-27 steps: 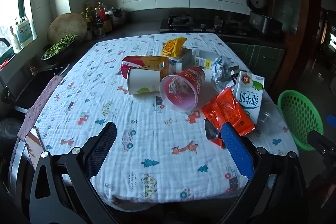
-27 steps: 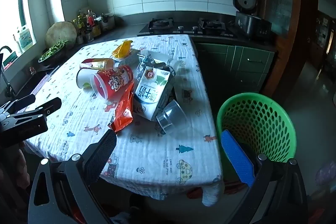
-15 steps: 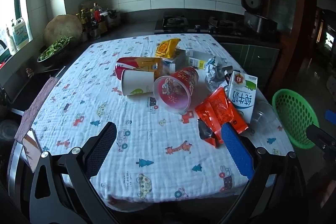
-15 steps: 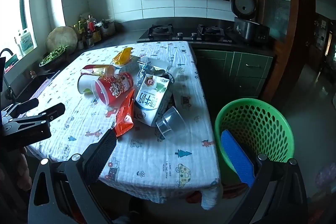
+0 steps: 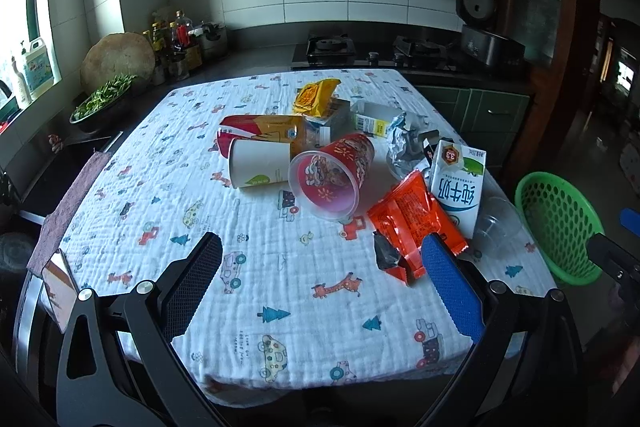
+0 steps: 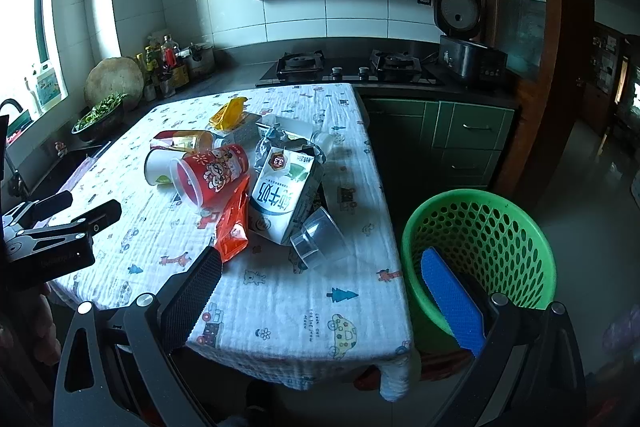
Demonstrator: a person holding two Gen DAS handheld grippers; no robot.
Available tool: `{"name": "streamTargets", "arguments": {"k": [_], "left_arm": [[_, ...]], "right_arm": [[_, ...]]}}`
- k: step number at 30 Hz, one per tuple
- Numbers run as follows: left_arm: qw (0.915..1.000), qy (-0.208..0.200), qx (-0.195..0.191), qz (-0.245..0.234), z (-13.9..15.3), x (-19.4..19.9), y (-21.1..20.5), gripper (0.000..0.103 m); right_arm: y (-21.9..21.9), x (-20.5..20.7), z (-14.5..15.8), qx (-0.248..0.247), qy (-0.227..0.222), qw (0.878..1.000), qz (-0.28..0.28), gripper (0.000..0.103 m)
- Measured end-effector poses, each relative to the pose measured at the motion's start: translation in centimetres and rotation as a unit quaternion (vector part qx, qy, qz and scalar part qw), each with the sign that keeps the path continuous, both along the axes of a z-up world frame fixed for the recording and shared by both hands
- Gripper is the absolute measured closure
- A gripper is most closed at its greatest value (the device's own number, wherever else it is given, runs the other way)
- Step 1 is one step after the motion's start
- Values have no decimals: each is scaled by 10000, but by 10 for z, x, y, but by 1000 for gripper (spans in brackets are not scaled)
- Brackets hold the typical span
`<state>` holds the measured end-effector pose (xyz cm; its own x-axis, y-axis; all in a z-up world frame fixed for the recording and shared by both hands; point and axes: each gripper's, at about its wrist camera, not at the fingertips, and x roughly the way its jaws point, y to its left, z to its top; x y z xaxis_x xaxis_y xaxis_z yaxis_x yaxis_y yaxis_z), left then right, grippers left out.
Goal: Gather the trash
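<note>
A: Where is the trash?

B: Heaped toward the right side of the table (image 5: 280, 267), on the printed cloth. A red plastic cup (image 5: 332, 179) lies tipped over with its mouth toward the near edge, touching a white paper cup (image 5: 256, 167) that also lies on its side. Behind them sit a yellow snack bag (image 5: 314, 97) and crumpled foil (image 5: 404, 143).

A: And nearer the right edge?

B: An orange wrapper (image 5: 416, 223) lies flat beside a milk carton (image 6: 280, 195), and a clear plastic cup (image 6: 316, 235) lies tipped against the carton's near side.

A: The bin?

B: A green basket (image 6: 500, 227) stands on the floor off the table's right edge, near the front corner.

A: The grippers?

B: The left gripper (image 5: 320, 287) hovers over the near edge, jaws spread wide with nothing between them. The right gripper (image 6: 324, 299) hangs over the front right corner, jaws likewise wide and empty.
</note>
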<state>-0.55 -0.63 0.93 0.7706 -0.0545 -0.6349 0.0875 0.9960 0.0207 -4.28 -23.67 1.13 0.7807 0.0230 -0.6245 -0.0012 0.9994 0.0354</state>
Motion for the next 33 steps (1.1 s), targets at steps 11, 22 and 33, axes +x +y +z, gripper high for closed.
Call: {"name": "streamTargets", "arguments": {"k": [11,22,33], "left_arm": [[10000,-35,-13,8,1,1,0,5],[9999,-62,-101,42,3,5,2,5],[9999,-102,-118,72,4,9,3,5]], "right_arm": [[0,1,-1,-30,-12,10000,-14,6],[1,3,-1,-47,-32,10000,-18,6],[2,6,-2,-62,-16,10000,-15,6]]}}
